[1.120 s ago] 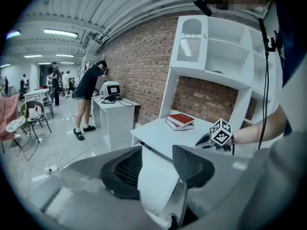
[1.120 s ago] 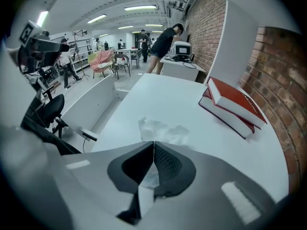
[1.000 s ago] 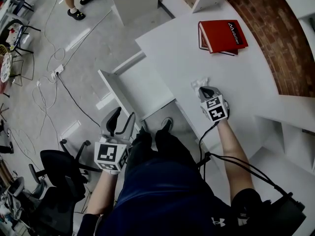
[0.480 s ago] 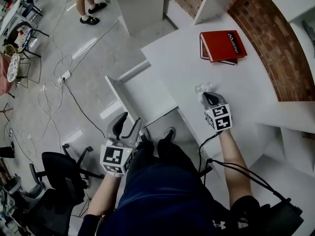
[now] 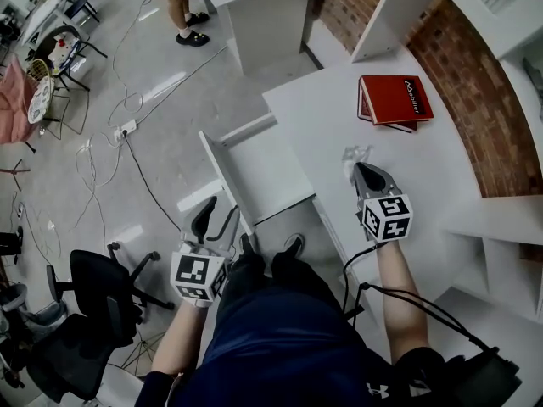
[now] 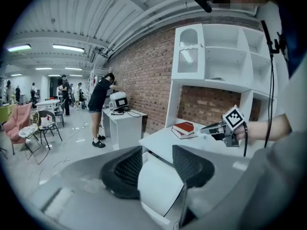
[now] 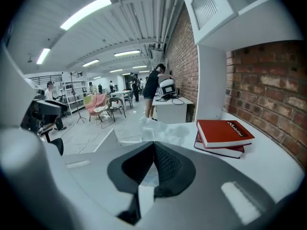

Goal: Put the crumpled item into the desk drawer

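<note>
The right hand-held gripper (image 7: 153, 150) is clamping one fold of the crumpled whitish sheet (image 7: 160, 128), which is probably feather-light, soft and springy. The left hand-held gripper (image 6: 157, 162) is gaping, empty.

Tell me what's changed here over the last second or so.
The right tool, shut on the crumpled item, has risen and lifted it off the desk. Nothing was newly grasped or let go. The left tool still hovers open and empty near the drawer, which stays pulled out. The red books have not moved.
</note>
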`<state>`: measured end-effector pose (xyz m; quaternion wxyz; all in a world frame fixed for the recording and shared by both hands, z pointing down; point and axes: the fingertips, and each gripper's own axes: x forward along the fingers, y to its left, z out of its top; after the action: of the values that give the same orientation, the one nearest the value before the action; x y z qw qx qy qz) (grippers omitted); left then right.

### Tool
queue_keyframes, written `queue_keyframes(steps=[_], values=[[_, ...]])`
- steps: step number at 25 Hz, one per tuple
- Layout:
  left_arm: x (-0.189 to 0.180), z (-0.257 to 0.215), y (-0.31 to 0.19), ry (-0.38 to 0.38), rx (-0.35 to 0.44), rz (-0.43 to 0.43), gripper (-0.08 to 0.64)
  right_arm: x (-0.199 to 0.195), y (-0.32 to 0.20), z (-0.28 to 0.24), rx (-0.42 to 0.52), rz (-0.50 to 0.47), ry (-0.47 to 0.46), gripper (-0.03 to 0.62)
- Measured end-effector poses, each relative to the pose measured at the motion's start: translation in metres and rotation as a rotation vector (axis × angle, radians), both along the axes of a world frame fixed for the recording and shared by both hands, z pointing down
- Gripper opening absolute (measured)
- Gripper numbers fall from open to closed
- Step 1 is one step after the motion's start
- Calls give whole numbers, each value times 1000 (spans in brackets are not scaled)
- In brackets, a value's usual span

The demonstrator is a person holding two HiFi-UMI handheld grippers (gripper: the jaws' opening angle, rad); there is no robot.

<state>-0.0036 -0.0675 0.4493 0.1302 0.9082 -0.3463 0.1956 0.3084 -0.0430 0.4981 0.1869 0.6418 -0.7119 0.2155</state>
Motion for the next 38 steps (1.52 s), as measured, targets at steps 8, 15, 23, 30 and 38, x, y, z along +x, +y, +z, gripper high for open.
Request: queue_keyframes(steps=[8,15,23,30,38], values=[[-31,-13,-20,42,24,-35,204,-25,-16,-42,76,9,-26,5],[-66,-15,-40,69,21,-30,204,-68,-39,-48,64,-7,-5,5],[-116,4,-47,83,-12,-42,204,-123,-62,-25,6,-63,38,5],[-153,22,-50,59,-51,-112,204,-163,-78,8,-54,-137,32,5],[-153,41,-26,44,-124,-188,204,-202,-82,63,-155,-278,5,5]])
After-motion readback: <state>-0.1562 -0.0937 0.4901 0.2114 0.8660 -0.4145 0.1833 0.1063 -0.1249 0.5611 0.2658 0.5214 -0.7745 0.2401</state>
